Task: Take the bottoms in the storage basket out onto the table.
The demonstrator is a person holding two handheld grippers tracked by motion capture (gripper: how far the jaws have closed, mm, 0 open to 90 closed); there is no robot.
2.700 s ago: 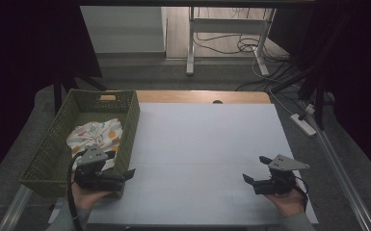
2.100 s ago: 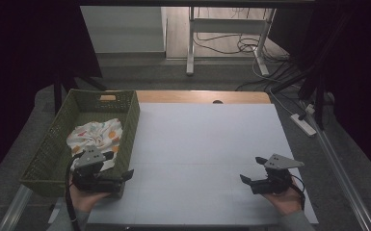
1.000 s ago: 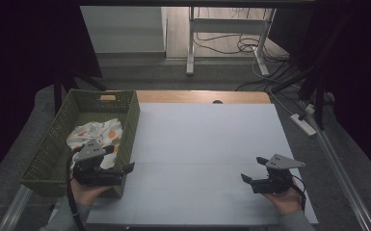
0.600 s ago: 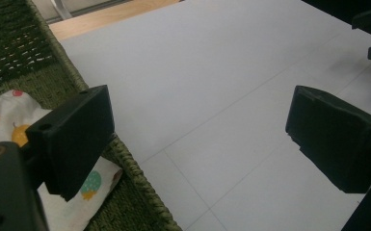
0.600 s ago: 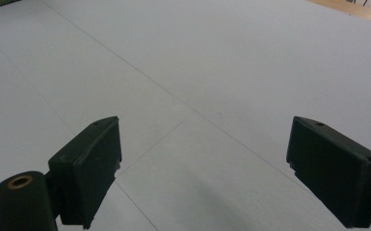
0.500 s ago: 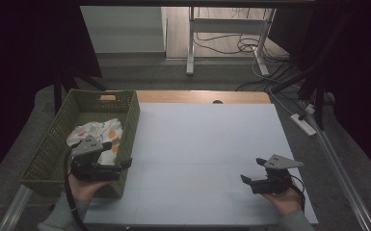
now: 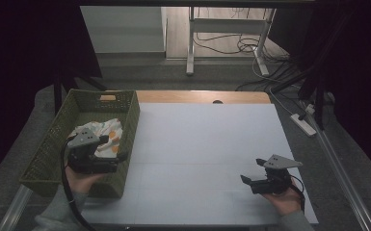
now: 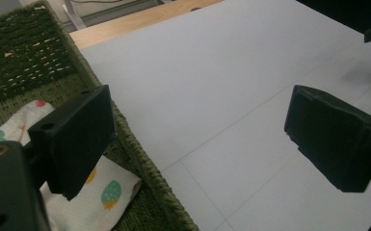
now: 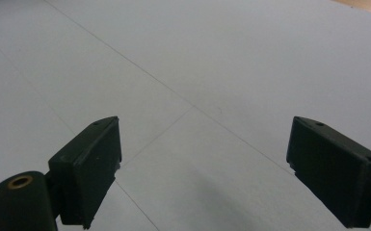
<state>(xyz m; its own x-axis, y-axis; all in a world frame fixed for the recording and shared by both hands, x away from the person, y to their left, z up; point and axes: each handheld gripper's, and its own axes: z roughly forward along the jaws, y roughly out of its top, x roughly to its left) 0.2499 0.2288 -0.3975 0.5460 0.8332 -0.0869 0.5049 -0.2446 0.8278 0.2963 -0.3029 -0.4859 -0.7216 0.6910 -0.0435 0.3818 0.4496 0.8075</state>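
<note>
The cloth (image 7: 102, 136) lay crumpled in the green basket (image 7: 48, 149) at the bench's (image 7: 212, 159) nine o'clock. The left tool (image 7: 107, 156), jaws spread, straddled the basket's wall; closing there would likely snag the weave and drag the basket. The right tool (image 7: 251, 174) rested spread at four o'clock, holding nothing.

The room is dim, dark at both sides. A white table (image 7: 212, 139) with faint seam lines fills the middle; a wooden strip (image 7: 202, 96) shows along its far edge. Grey floor (image 7: 139, 72) lies beyond, paler wood-toned flooring (image 7: 178, 29) farther back. A white metal stand (image 7: 231, 26) rises there, loose black cables (image 7: 226, 45) trailing under it. A power strip (image 7: 304, 124) lies on the floor at right, near what may be a dark curtain (image 7: 351, 72).
</note>
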